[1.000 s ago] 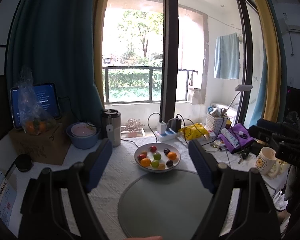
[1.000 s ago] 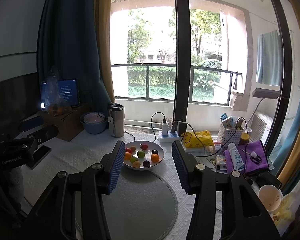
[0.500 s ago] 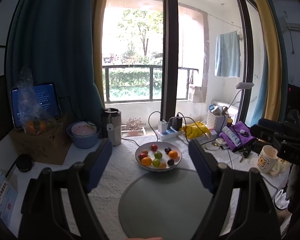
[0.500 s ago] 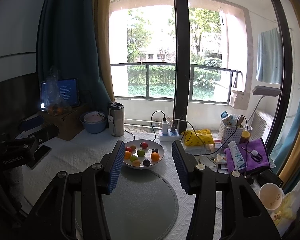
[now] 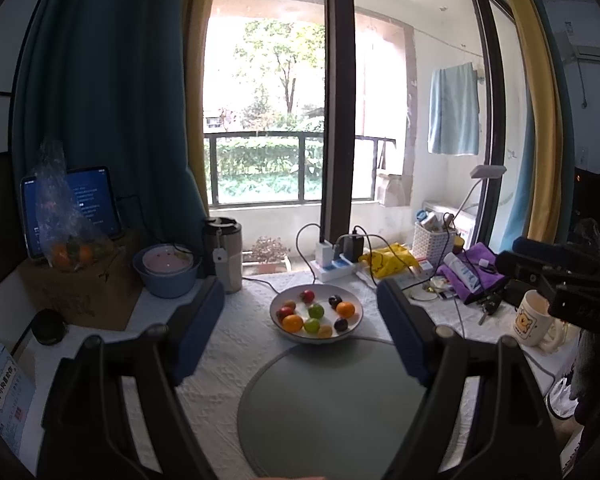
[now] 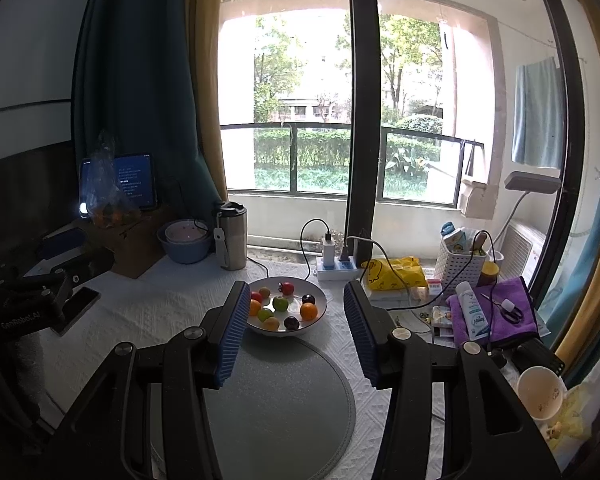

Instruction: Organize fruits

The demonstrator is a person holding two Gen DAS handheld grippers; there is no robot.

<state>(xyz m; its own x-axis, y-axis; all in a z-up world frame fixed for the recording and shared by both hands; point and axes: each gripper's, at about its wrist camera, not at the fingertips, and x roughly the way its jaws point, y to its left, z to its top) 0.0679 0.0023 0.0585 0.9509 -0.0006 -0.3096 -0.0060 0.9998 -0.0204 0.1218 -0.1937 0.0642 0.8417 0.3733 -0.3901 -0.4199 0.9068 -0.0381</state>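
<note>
A white bowl (image 5: 354, 326) holds several small fruits: oranges (image 5: 293, 323), green ones (image 5: 316, 311), a red one (image 5: 307, 296) and dark plums (image 5: 334, 301). It stands at the far edge of a round grey mat (image 5: 332, 404). The bowl also shows in the right wrist view (image 6: 320, 300), with the mat (image 6: 284, 408) in front. My left gripper (image 5: 300, 328) is open and empty, held above the mat short of the bowl. My right gripper (image 6: 294, 330) is open and empty, also short of the bowl.
A steel tumbler (image 6: 232, 240), a blue bowl (image 6: 186, 242) and a cardboard box (image 5: 80, 292) with bagged oranges stand back left. A power strip (image 5: 336, 266), yellow bag (image 6: 396, 274), white basket (image 6: 460, 260), purple cloth (image 6: 496, 312) and mugs (image 5: 534, 320) crowd the right.
Both grippers have shifted slightly; the bowl sits a little lower and nearer in both views. Both stay open and empty.
</note>
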